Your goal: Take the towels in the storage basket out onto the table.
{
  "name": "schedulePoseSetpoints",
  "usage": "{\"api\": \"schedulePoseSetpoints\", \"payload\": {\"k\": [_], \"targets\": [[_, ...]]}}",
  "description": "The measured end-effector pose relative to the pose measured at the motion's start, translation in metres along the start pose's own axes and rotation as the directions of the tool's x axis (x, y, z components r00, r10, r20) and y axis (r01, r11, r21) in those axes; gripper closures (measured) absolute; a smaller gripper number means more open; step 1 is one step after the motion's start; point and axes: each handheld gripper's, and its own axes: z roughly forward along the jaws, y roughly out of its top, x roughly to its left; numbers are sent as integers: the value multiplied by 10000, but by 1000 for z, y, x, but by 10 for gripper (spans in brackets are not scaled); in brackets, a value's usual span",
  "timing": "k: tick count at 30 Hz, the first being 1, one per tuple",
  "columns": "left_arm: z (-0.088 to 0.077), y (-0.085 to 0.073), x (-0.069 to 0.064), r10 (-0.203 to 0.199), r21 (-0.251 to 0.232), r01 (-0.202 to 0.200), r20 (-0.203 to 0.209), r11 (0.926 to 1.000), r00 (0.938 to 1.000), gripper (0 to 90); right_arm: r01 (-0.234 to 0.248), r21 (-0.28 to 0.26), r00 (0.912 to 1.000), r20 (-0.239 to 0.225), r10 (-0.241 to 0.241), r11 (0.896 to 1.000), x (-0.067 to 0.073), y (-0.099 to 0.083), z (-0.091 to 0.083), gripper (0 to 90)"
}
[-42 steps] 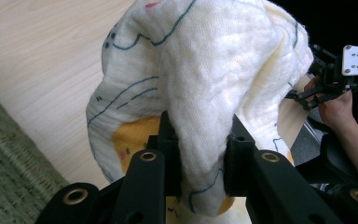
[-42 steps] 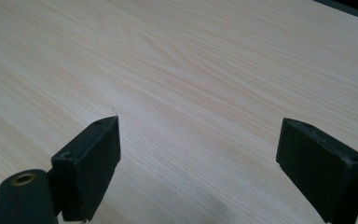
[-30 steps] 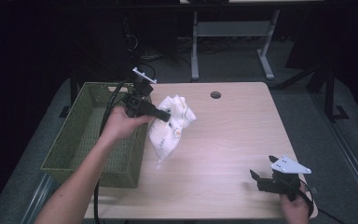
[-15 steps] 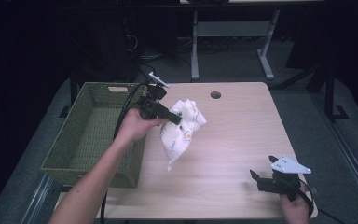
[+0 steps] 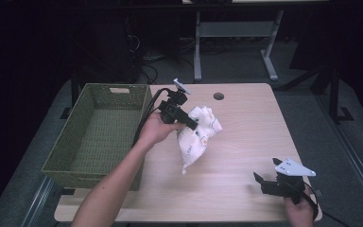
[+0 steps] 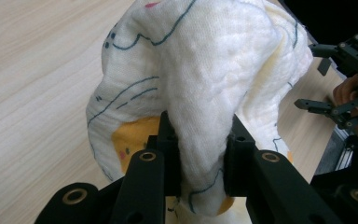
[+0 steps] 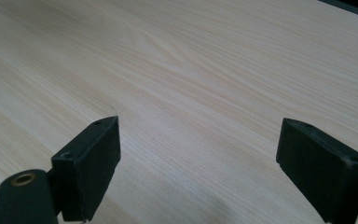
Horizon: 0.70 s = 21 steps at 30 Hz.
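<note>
Cloth (image 6: pixel 205 79), printed line drawings, no legible writing

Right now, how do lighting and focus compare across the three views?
High view: table evenly lit, surroundings nearly black. Left gripper view: cloth bright and fairly sharp. Right gripper view: jaws soft at the edges, wood grain clear.

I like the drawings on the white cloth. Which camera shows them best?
The left gripper view: the white cloth with blue line drawings and yellow patches is close up there, pinched by the left gripper. The high view shows the whole cloth hanging over the wooden table, drawings tiny. The right gripper view looks at bare tabletop.
</note>
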Motion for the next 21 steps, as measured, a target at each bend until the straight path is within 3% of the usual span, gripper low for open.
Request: {"api": "schedulePoseSetpoints", "payload": {"k": [12, 15, 21], "targets": [[27, 5, 4, -213, 11, 213, 64, 9998, 9998, 729, -70, 47, 10000, -25, 71, 10000, 1, 0, 2, 132], [35, 6, 4, -166, 49, 166, -96, 9998, 9998, 729, -74, 39, 10000, -22, 74, 10000, 0, 0, 2, 132], [52, 6, 8, -478, 129, 477, 70, 9988, 9988, 726, -54, 46, 10000, -13, 54, 10000, 0, -1, 2, 132]]}}
